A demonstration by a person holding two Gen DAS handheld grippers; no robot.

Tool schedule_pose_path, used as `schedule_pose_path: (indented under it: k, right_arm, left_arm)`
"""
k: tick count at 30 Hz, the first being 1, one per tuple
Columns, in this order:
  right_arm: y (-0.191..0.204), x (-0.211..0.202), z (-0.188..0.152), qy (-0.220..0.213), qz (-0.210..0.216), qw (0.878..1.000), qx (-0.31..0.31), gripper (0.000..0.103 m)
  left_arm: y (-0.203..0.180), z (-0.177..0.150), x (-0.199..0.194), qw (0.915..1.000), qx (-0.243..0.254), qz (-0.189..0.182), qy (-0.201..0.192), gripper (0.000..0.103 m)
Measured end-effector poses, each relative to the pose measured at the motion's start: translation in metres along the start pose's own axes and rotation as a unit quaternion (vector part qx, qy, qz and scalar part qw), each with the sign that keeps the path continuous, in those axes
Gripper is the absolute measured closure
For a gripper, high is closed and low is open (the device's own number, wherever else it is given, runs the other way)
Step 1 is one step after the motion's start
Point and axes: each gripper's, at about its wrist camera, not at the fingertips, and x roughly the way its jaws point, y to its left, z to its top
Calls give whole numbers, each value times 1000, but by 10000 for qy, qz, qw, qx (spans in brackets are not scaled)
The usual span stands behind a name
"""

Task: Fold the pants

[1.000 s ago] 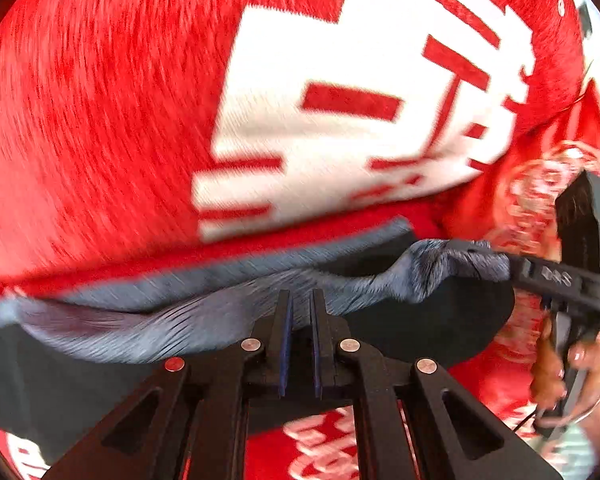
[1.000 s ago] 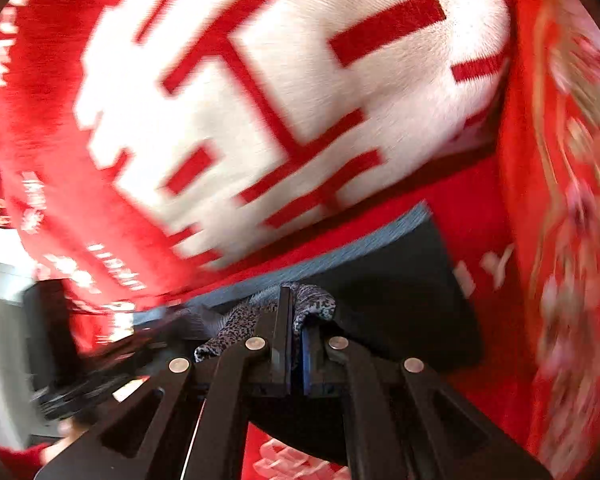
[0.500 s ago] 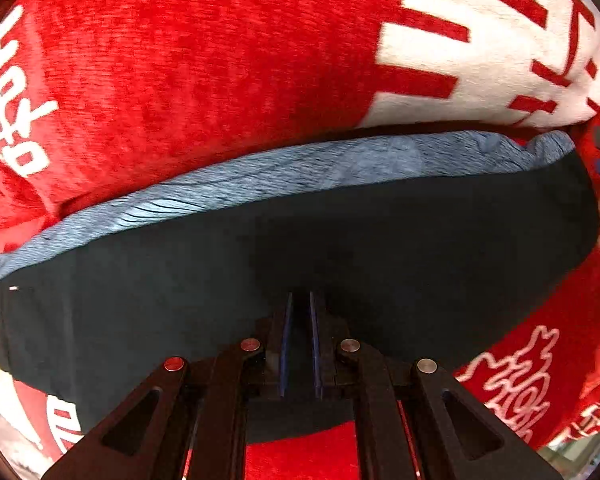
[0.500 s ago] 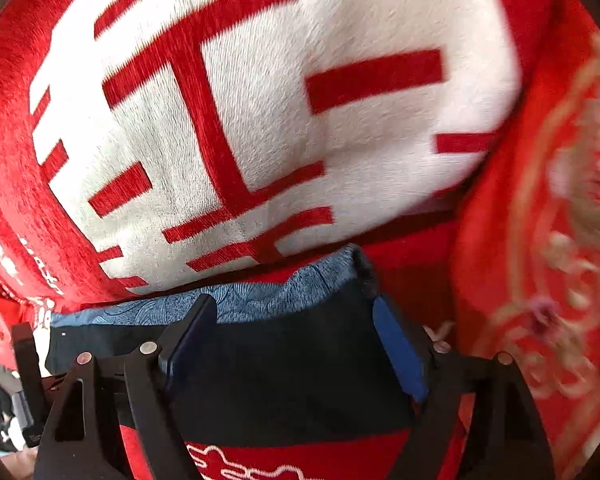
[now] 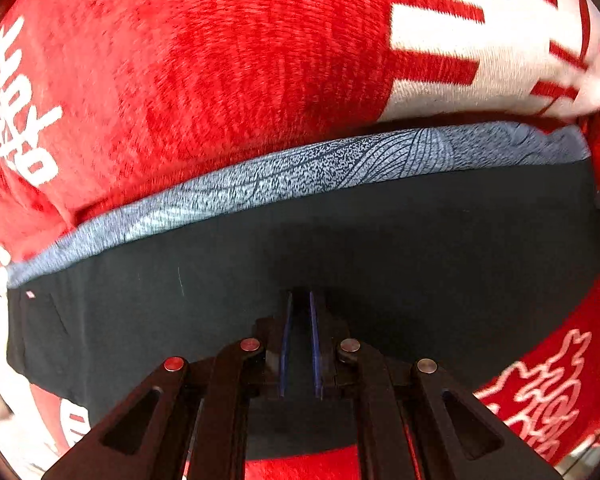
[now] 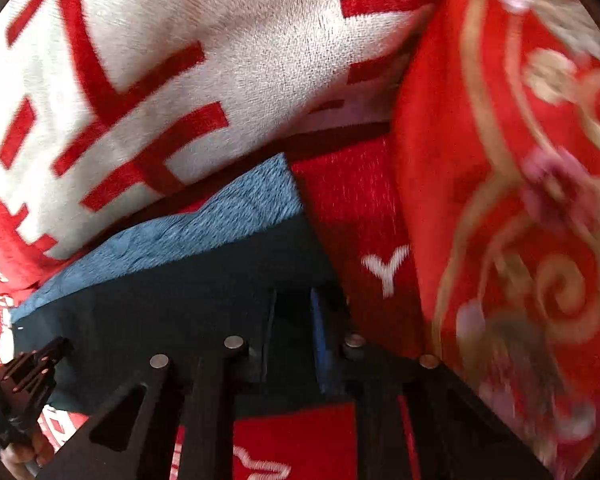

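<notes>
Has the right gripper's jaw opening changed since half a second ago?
Yes. The right gripper has narrowed: its fingers, earlier spread wide over the dark folded pants, now stand close together near the pants' right edge.

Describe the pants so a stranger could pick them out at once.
A red blanket with white lettering fills the scene. Flat on it lie the pants, folded into a dark slab. The pale blue patterned band along their far edge marks them out from the red and white around them.

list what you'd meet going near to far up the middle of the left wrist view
left gripper → dark pants panel → blue-grey patterned band → red blanket
</notes>
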Motion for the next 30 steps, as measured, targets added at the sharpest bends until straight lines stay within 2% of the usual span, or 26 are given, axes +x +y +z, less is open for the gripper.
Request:
schedule_pose_path:
  k: [1,3,6,7,8,9,10,11,15,20,22,23,25,28,30]
  right_arm:
    - [0,-6,-6,-25,190,9998,38,52]
    - [-4,-17,-16,-134,400,9991,101,38]
    - [-5,-22,-26,-124,456,9986,221,38]
    - [-8,-21,-27,-76,502,9983,285,38]
    - [-10,-21,-29,-45,600,9974,393,38]
    - [-9,-21,-32,-1,731,9961,495,38]
    - [-9,-20,-35,65,867,9946,575,38]
    - [-2,-19,-33,119,941,9936,612,38]
    - [10,0,-56,535,1287,9872,780,38]
    - [19,17,-61,536,1639,9780,1175,38]
    - [20,28,-59,573,1822,9704,1479,40]
    - [18,28,-57,597,1876,9678,1567,45]
    - [17,29,-53,676,1872,9661,1644,92]
    - [11,9,-54,528,1924,9707,1337,92]
    - [12,4,-59,603,1713,9788,951,92]
  left_arm:
    - [4,-5,-1,10000,-57,-60,-5,93]
    - [13,-6,-7,9999,-133,-100,-25,93]
    - [16,-3,-13,9998,-88,-152,-121,93]
    - [12,6,-13,9998,-66,-155,-122,83]
    - [11,8,-14,9998,-63,-162,-138,68]
    - [11,10,-17,9996,-93,-161,-223,31]
    - [14,5,-23,9991,-125,-149,-388,21]
    - [13,7,-27,9984,-113,-144,-534,21]
    - [5,16,-25,9988,-23,-209,-434,21]
    - [0,18,-21,9989,-35,-273,-384,21]
    - [-3,17,-21,9989,-57,-288,-354,21]
    - [-3,22,-21,9992,-58,-256,-314,21]
    - [2,13,-16,9993,-81,-249,-255,21]
    - [17,13,-24,9990,-97,-239,-376,21]
    - [23,9,-24,9991,-46,-186,-377,21]
